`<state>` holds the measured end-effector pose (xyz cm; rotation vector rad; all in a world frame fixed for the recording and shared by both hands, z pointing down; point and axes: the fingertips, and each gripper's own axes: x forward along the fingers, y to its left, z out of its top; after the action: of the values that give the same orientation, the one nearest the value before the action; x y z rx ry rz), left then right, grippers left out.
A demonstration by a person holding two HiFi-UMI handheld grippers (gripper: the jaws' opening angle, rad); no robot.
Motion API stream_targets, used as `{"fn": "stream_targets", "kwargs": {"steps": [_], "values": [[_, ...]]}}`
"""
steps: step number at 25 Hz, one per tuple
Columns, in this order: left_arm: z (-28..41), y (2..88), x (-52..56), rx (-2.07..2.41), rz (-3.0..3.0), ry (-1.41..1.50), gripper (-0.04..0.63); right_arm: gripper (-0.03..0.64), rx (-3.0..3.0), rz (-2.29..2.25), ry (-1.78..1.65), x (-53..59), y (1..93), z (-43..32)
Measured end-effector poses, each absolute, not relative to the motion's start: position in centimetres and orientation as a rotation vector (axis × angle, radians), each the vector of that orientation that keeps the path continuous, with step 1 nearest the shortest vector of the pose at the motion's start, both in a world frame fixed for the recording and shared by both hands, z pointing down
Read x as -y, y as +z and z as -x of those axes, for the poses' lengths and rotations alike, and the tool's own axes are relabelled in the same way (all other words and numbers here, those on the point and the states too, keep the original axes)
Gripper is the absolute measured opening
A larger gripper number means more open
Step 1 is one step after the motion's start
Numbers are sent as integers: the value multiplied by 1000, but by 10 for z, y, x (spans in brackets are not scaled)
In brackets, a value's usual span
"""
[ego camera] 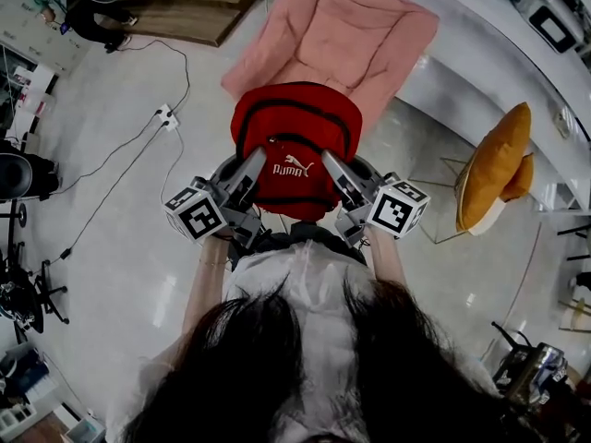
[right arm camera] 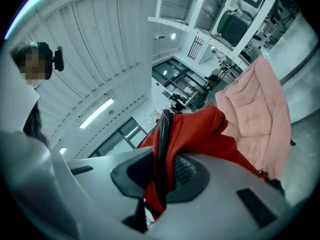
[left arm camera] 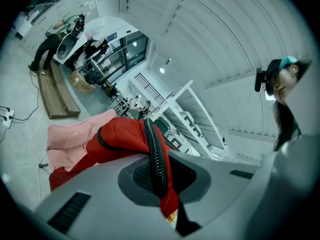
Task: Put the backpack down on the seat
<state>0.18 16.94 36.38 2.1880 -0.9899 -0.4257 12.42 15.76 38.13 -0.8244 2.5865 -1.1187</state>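
the backpack is red woven cloth, rounded on top, edged with black ribbed piping. the seat is a soft pink quilted chair. the left tongs are clamped tight on a fold of red cloth and piping, and the right tongs grip the same way. the backpack hangs between them over the glossy floor, at the seat's near edge.

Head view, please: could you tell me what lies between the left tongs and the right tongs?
The red backpack lies there, as the head view shows; left tongs and right tongs each grip its edge.
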Motion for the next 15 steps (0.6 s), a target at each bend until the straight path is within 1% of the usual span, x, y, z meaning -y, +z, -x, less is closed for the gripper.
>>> {"fn": "stream_targets", "kwargs": {"steps": [6, 15], "values": [[-13, 367, -155, 1026, -2171, -414, 31, 58, -2607, 805, -1120, -138, 383, -134], [4, 378, -122, 1026, -2151, -400, 31, 58, -2594, 838, -1171, -107, 396, -118]]}}
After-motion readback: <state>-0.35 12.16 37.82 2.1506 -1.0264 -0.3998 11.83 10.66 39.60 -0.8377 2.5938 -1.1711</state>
